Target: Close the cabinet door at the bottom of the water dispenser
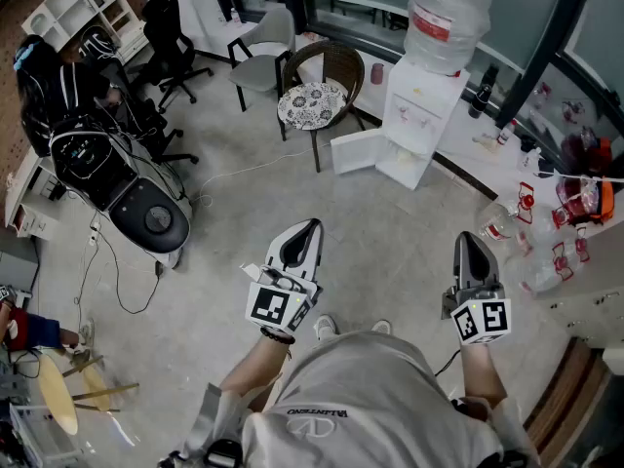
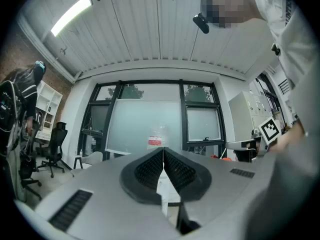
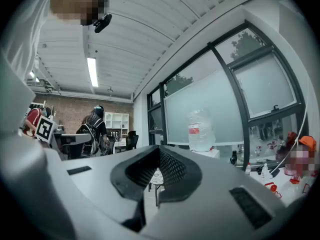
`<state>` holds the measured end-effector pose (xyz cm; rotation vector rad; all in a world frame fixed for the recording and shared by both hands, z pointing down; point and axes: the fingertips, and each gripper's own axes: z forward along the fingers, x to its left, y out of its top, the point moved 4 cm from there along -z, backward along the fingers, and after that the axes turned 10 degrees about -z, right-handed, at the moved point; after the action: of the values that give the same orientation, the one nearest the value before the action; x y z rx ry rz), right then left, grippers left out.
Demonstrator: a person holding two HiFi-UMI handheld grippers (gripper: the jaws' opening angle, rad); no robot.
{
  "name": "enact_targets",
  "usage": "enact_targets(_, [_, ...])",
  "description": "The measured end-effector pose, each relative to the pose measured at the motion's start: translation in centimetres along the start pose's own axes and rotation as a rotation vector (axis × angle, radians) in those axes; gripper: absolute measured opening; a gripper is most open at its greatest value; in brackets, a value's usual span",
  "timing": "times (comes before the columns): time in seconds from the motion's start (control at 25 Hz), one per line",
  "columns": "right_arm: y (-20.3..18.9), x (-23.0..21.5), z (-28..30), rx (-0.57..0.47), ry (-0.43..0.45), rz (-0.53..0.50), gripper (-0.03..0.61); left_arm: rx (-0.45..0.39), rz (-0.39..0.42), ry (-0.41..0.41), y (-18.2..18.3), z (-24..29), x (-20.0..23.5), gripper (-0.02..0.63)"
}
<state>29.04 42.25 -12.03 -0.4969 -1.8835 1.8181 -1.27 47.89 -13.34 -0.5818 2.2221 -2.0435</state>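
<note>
head view looks down, gripper views level; all share the water dispenser (image 1: 419, 115).

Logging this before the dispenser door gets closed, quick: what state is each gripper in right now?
Left gripper: closed, jaws together, holding nothing.
Right gripper: closed, jaws together, holding nothing.

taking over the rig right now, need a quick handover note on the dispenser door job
Left gripper: shut, empty, held out level over the floor.
Right gripper: shut, empty, also level.
Water dispenser stands well ahead; its bottom cabinet door is wide open, swung out toward the wicker chair.
Done: nothing yet; neither gripper is near the door.
Left: walk up and push the door shut.
</note>
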Motion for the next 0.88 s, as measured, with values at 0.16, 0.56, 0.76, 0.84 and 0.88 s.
enact_targets(0.16, [-0.2, 1.0, 0.1, -0.007, 0.024, 0.02, 0.014, 0.001, -0.004, 0.001, -0.2, -0.8, 0.2, 0.009])
enact_targets(0.56, [-0.5, 4.8, 1.5, -0.006, 0.029, 0.025, 0.015, -0.001, -0.018, 0.019, 0.0, -4.1, 3.3, 0.009])
enact_targets(0.76, [-0.4, 8.0, 2.8, -0.003, 0.036, 0.015, 0.015, 0.009, -0.033, 0.018, 0.2, -6.2, 5.9, 0.009])
enact_targets(0.84, [-0.4, 9.7, 3.2, -0.004, 0.045, 0.003, 0.015, 0.011, -0.037, 0.01, 0.2, -7.3, 6.8, 0.009])
enact_targets(0.88, [-0.3, 10.5, 3.5, -0.003, 0.052, -0.006, 0.015, 0.011, -0.037, 0.007, 0.2, -7.8, 7.3, 0.009])
